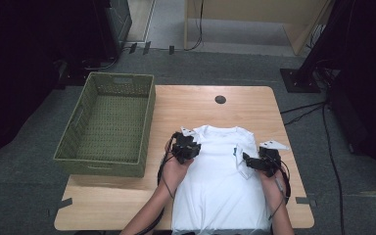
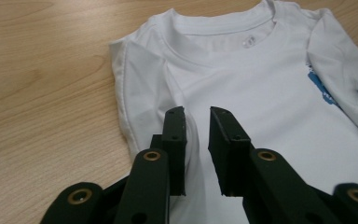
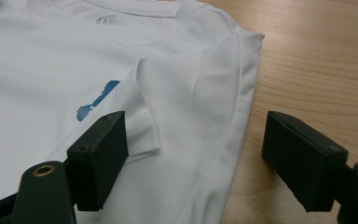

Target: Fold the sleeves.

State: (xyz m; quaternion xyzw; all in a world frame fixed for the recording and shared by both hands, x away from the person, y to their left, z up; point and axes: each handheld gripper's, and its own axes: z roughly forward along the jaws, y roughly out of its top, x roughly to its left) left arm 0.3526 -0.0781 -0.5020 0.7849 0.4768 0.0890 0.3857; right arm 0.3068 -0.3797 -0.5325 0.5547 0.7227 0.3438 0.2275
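Seemingly mid-fold: the white T-shirt [image 1: 223, 181] lies flat on the surface beneath both tools. Left tool [image 2: 196, 122], narrowly parted, holds nothing; right tool [image 3: 196, 156] gapes wide, straddling the folded-in sleeve's edge. Pinch fabric only.

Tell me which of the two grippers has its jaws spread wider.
The right gripper: its jaws stand far apart over the white T-shirt's folded sleeve, while the left gripper's show a narrow gap.

A light wooden bench [image 1: 186, 105] with a dark round hole [image 1: 220, 99] near its far edge stands on grey carpet [image 1: 24, 161]. Black cables [image 1: 330, 147] trail over the floor past its right edge. Beyond the far edge stands pale wooden furniture [image 1: 254, 12], with dark areas at both sides.
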